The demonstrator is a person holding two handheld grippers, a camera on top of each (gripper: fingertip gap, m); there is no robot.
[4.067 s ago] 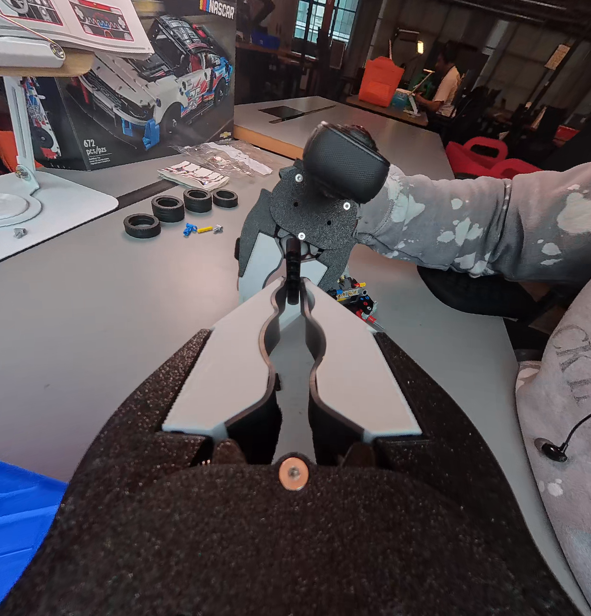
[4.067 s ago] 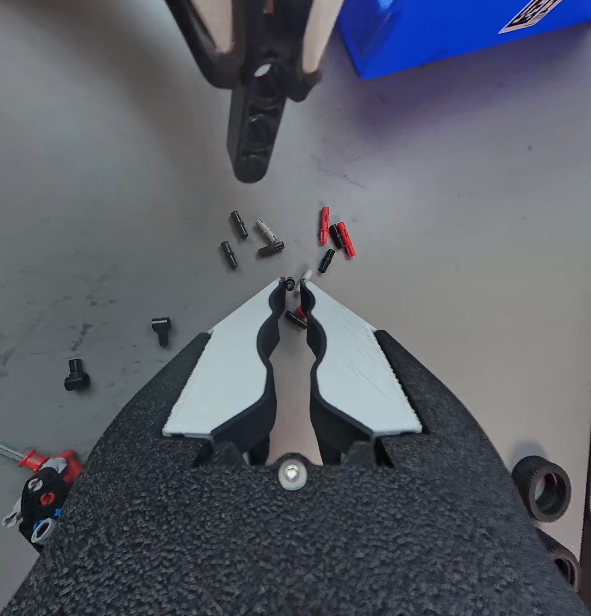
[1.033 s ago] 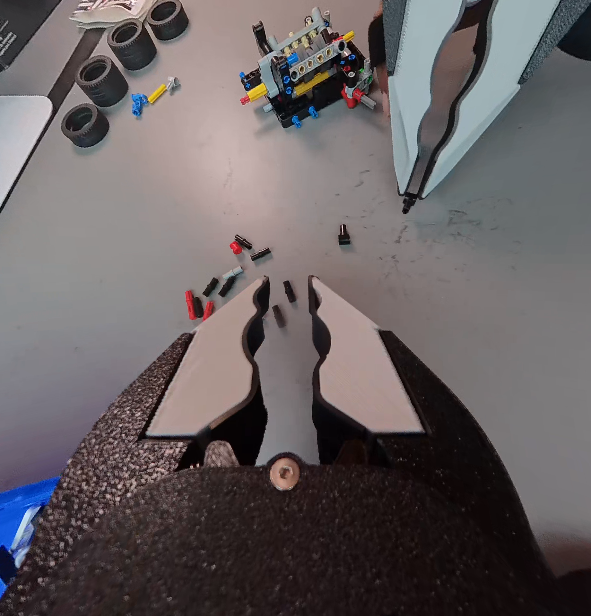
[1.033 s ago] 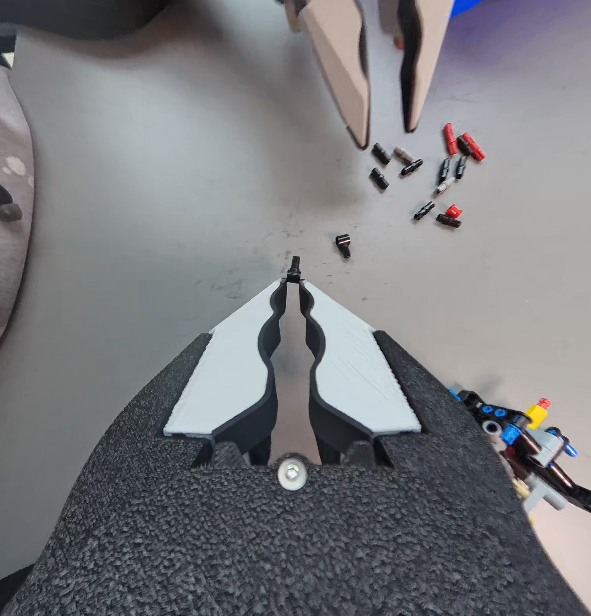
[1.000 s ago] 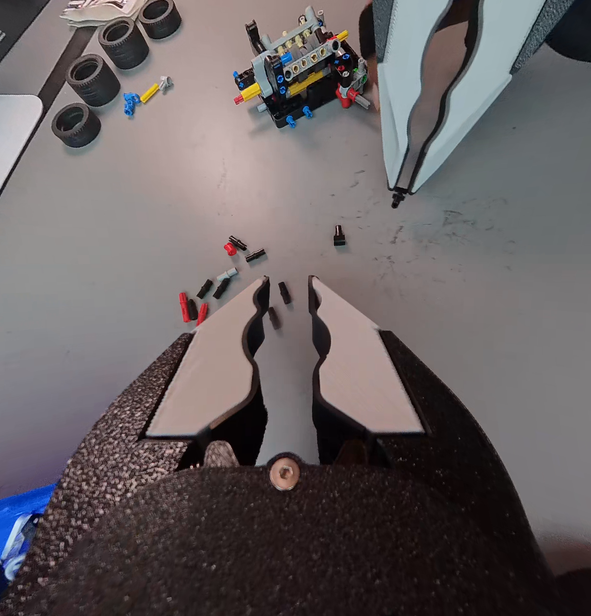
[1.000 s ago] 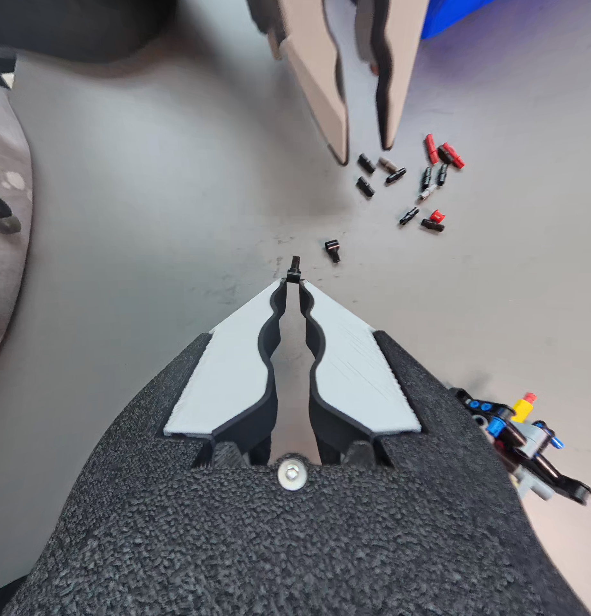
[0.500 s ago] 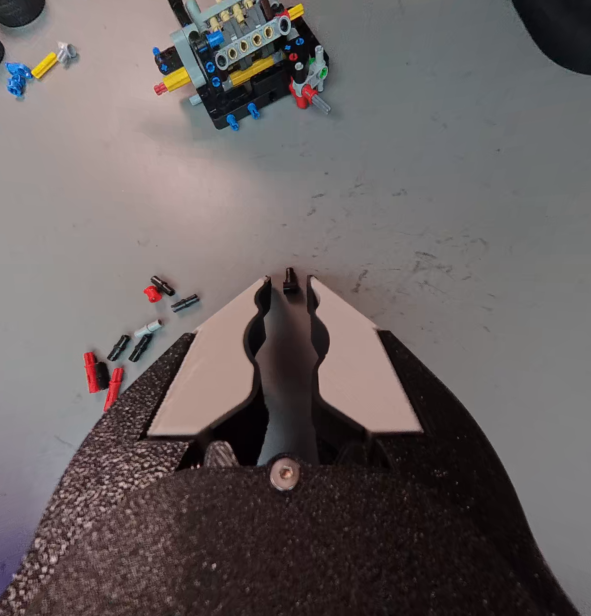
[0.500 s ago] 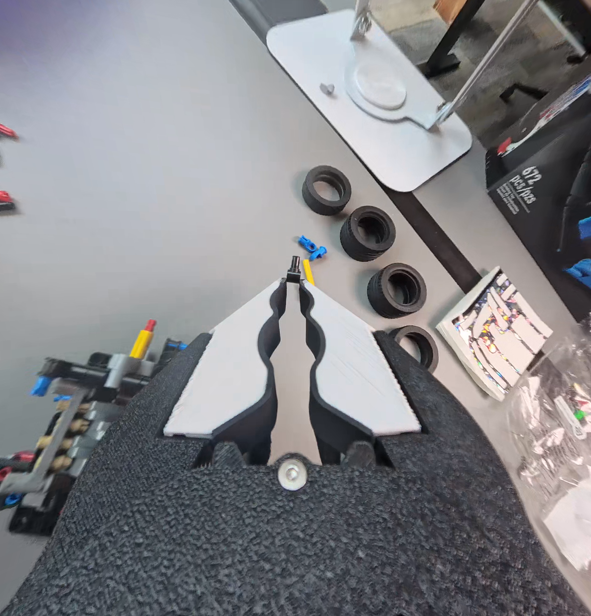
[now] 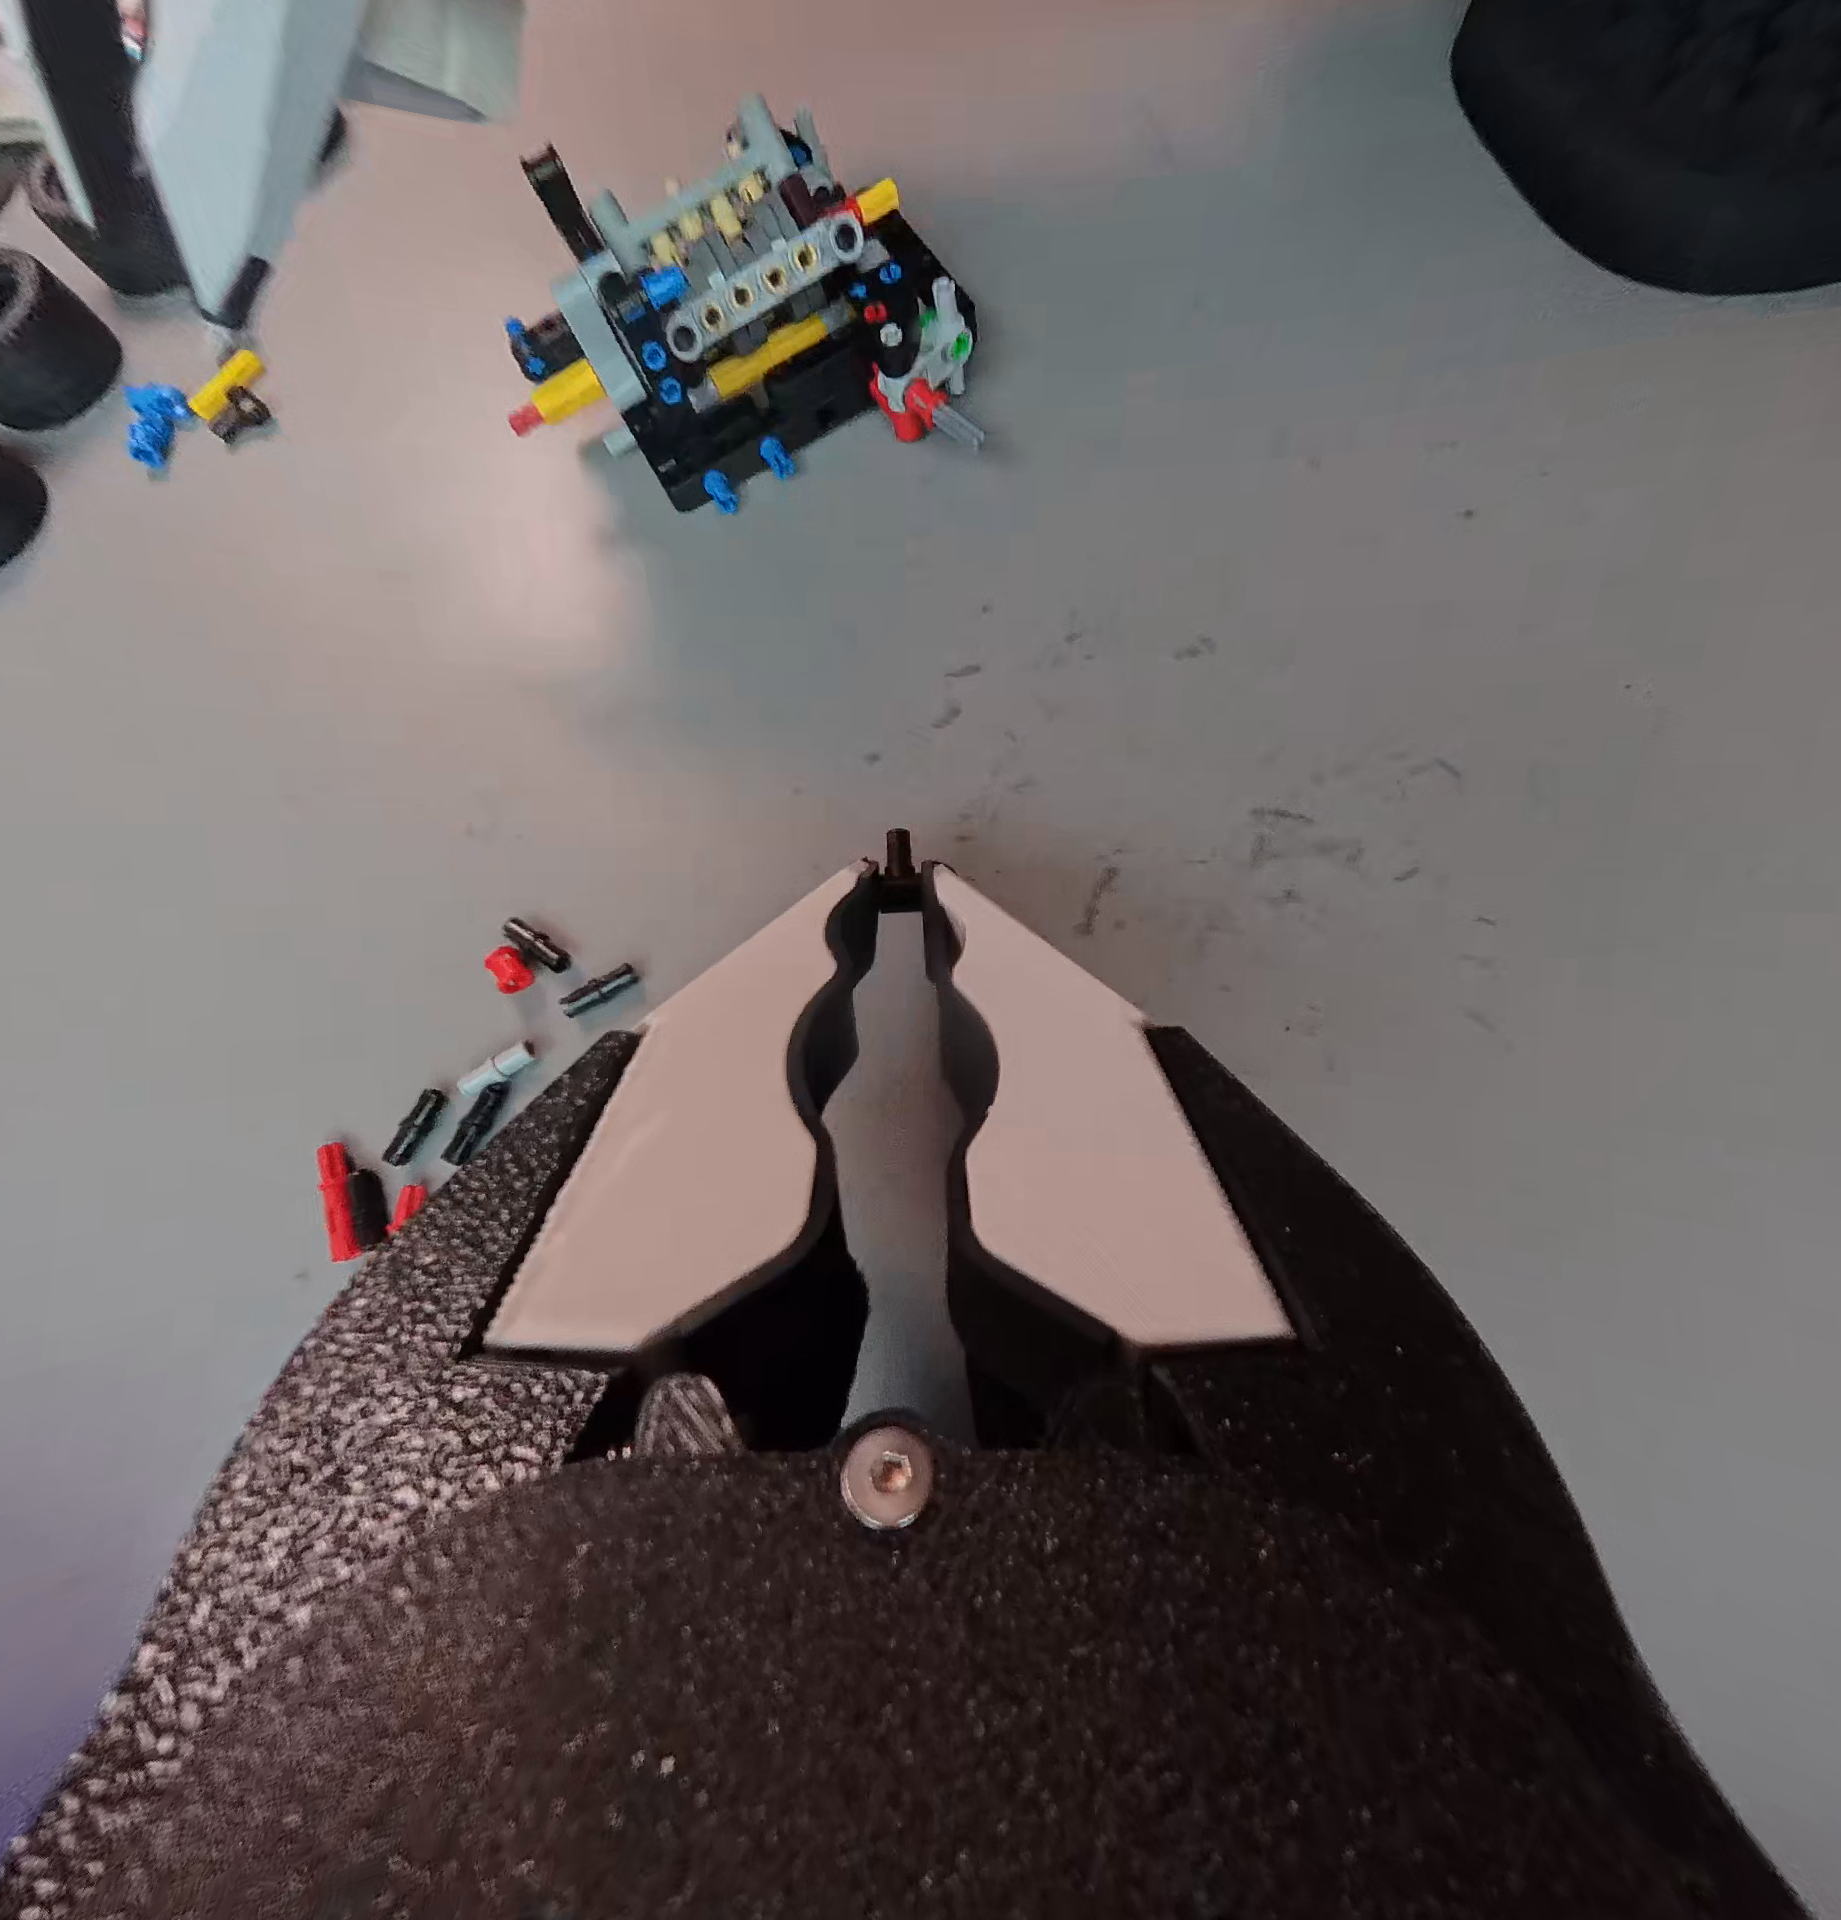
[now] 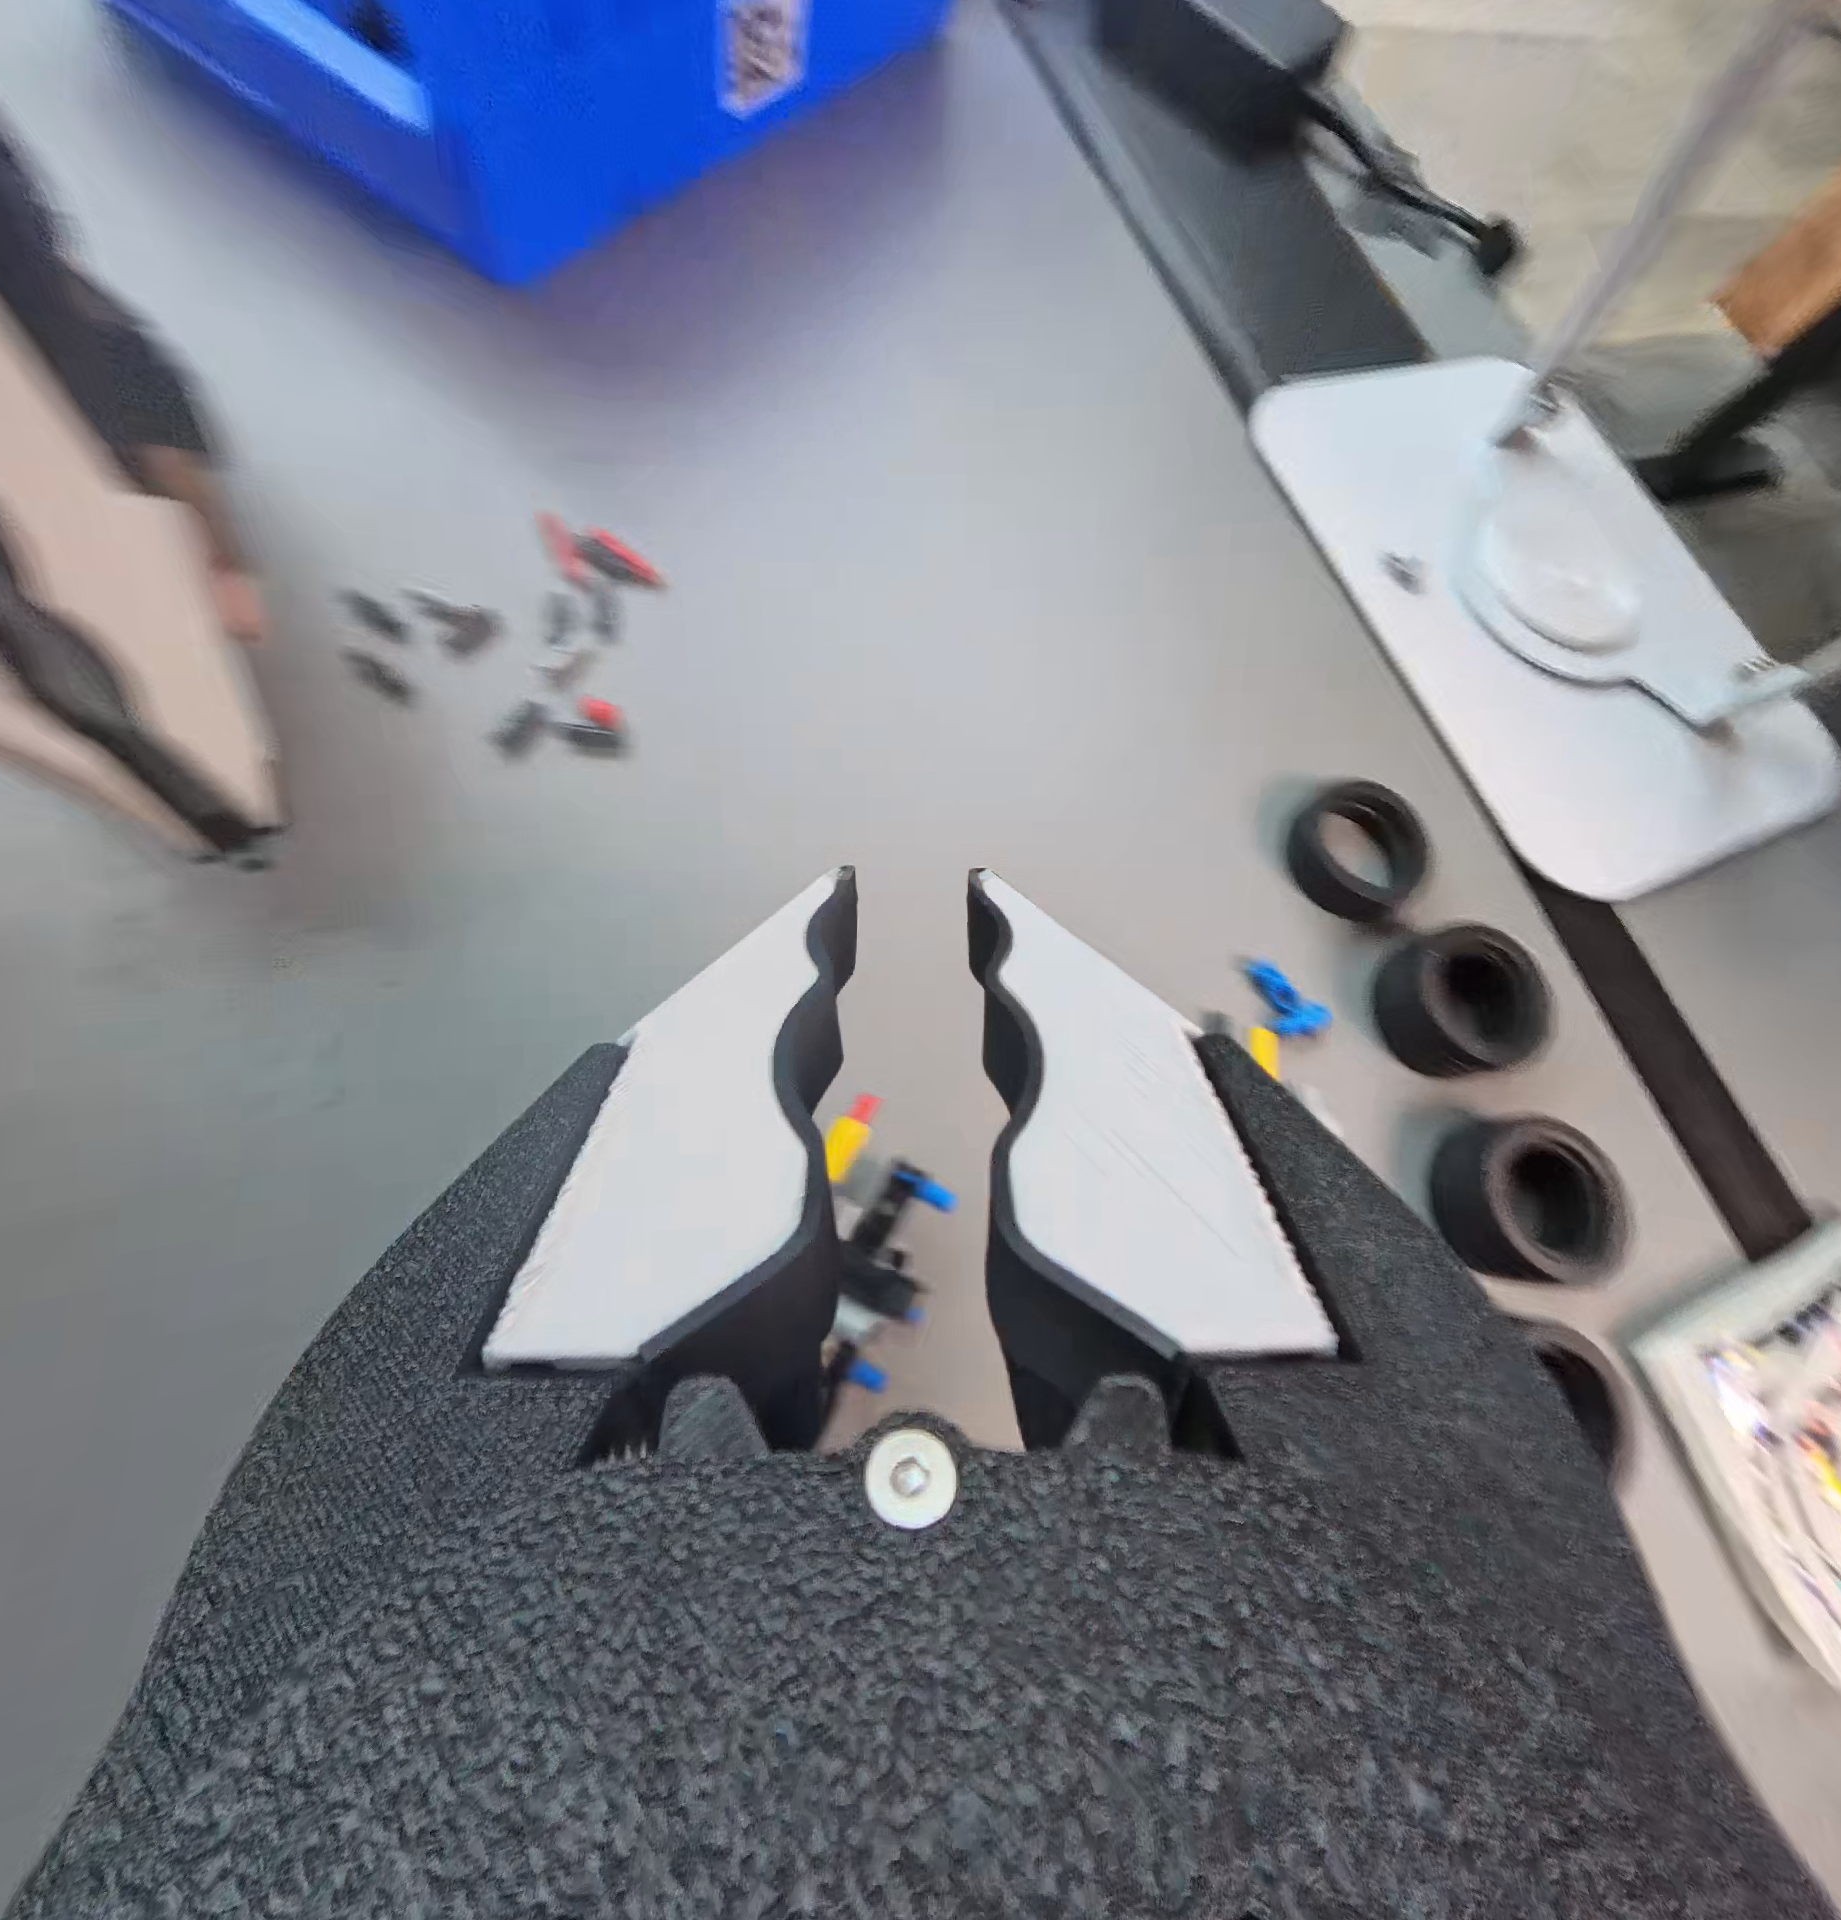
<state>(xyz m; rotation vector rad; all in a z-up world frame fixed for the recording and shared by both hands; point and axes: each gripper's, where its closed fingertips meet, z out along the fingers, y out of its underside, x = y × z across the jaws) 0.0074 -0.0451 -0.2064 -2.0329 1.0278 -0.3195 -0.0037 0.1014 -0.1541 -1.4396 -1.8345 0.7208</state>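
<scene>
My left gripper (image 9: 900, 883) is shut on a small black pin (image 9: 898, 854), its tips low over the grey table (image 9: 1311, 520). Several loose black, red and grey pins (image 9: 480, 1081) lie to its left. A part-built brick assembly (image 9: 750, 322) stands farther ahead. My right gripper (image 10: 911, 881) is open and empty above the table, with the assembly (image 10: 874, 1226) showing between its fingers. It also shows blurred in the left wrist view (image 9: 225, 301), over a small black piece (image 9: 238, 410) beside yellow and blue pieces (image 9: 152, 416). The left gripper (image 10: 225, 831) appears at the left of the right wrist view.
Black tyres (image 10: 1461, 997) lie in a row at the right, next to a white stand base (image 10: 1467, 644) and a booklet (image 10: 1778, 1455). A blue bin (image 10: 583, 114) stands at the back. A dark rounded object (image 9: 1674, 156) sits at the table's far right. One gripper's finger ends stand about 15 centimetres off the other's. To reach the small black piece (image 9: 238, 410) in a straight line is about 11 centimetres for my right fingers, about 25 centimetres for my left.
My left gripper has closed on the black pin that lay between its fingers. My right gripper has opened and no longer holds its black pin; a black piece now lies by the yellow and blue pieces.
</scene>
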